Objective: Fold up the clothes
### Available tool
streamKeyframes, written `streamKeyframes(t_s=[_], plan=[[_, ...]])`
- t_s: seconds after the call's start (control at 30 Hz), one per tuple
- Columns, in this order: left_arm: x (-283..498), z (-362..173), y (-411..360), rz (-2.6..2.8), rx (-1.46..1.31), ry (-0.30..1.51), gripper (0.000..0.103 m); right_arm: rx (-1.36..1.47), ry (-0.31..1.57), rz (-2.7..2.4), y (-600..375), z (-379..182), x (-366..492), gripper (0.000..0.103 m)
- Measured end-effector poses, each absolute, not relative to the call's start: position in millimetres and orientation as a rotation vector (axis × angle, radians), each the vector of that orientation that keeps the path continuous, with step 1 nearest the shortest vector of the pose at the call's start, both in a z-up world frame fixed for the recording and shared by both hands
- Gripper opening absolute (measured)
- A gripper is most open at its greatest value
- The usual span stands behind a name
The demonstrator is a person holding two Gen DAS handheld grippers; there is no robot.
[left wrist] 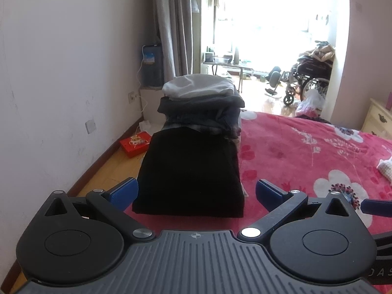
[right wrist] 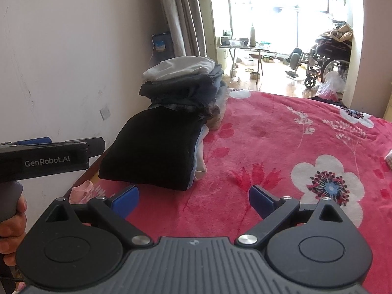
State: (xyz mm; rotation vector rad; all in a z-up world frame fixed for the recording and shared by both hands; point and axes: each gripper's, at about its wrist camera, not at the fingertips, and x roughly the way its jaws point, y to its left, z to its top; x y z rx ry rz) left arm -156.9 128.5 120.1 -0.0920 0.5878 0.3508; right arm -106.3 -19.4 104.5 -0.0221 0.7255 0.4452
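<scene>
In the left wrist view, your left tongs are spread wide and hold nothing. Just ahead of them, in the middle of the frame, lies the folded black garment on the edge of the bed. Behind it, higher in the frame, stands the pile of folded clothes with a grey piece on top. At the far right edge a small white cloth shows on the bed, and it looks not folded, though only a corner is visible.

In the right wrist view, your right tongs are also spread and empty, over the bare pink blanket. The black garment sits at the left of centre, the pile behind it. Your left tongs appear at the left edge from the side. A small pink item lies at the bed edge in the lower left; I cannot tell what it is.

I judge that the black garment is finished and you are between pieces. The next move probably calls for turning toward the right side of the bed, to fetch the white cloth and spread it flat on the free blanket.
</scene>
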Motion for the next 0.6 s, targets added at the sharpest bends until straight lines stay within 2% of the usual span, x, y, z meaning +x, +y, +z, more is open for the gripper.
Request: streamKeyframes(t_s=[0.6], plan=[[-154, 113, 114, 0.387, -0.05, 0.565, 0.103, -0.03, 0.743, 0.393, -23, 99, -103, 0.099]])
